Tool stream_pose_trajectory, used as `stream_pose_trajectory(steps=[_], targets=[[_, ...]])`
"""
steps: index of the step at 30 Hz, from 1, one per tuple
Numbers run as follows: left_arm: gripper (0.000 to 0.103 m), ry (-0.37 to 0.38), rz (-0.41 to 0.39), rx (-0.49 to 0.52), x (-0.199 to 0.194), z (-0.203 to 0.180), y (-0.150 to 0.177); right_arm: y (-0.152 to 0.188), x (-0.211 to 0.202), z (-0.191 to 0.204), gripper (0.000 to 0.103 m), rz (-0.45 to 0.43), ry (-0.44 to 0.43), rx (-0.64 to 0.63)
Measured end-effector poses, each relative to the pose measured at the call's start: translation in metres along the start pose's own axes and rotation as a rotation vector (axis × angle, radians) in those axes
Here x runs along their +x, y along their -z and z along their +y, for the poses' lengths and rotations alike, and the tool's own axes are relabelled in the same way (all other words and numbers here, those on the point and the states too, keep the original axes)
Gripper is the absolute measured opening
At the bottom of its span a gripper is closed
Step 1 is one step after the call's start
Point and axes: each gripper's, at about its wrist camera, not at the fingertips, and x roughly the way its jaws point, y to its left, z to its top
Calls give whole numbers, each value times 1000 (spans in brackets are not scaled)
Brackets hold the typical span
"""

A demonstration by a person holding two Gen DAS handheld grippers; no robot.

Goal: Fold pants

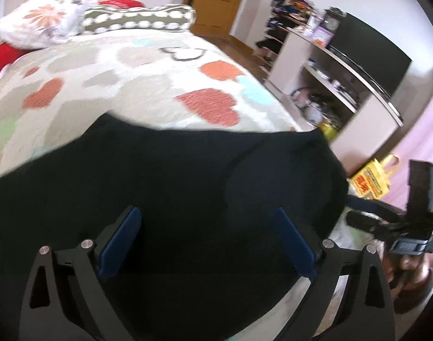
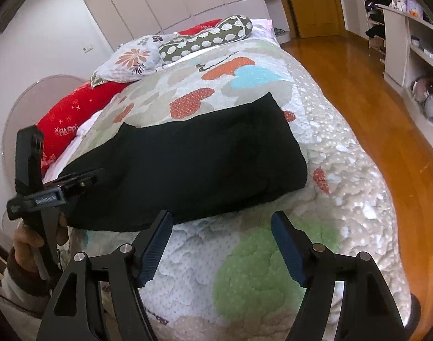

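Black pants (image 2: 188, 164) — folded, flat on quilt (image 2: 344, 153). My left gripper (image 1: 208, 227) spread above them; my right gripper (image 2: 220, 230) released — over bare quilt.

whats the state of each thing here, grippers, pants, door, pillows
left gripper: open, over the pants, gripping nothing
right gripper: open, over bare quilt just short of the pants' near edge
black pants: folded into a flat block, lying on the quilt
wooden door: closed
floral pillow: lying at the head of the bed
spotted bolster: lying partly on the floral pillow
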Motion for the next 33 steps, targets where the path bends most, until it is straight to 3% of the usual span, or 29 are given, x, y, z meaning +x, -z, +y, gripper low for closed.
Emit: stream_pose_trajectory(steps=[3,6,10,19,23,27,31,33], targets=[[98,58,24,40,13,-16,-26,-1,4,-7,77,-19,-26,19],[101,163,61,81,36,-35,-52,-2,9,-16,78,-45,-60,50],[101,220,139,172,76,-64,-79,0,9,-22,80,-78,-103,79],[101,231,236,421,129,-127,-96,1,11,-29,82,-94,-166,96],[101,247,294,459,153,-140,-98,2,12,-30,83,-104,-165,102],[101,289,286,493,162,-150,-100,0,14,-31,83,-109,-158,120],[89,299,263,506,171,-152,-101,-2,19,-37,82,-135,-167,183],[80,292,241,525,170,-153,-99,-7,25,-41,68,-150,-144,210]])
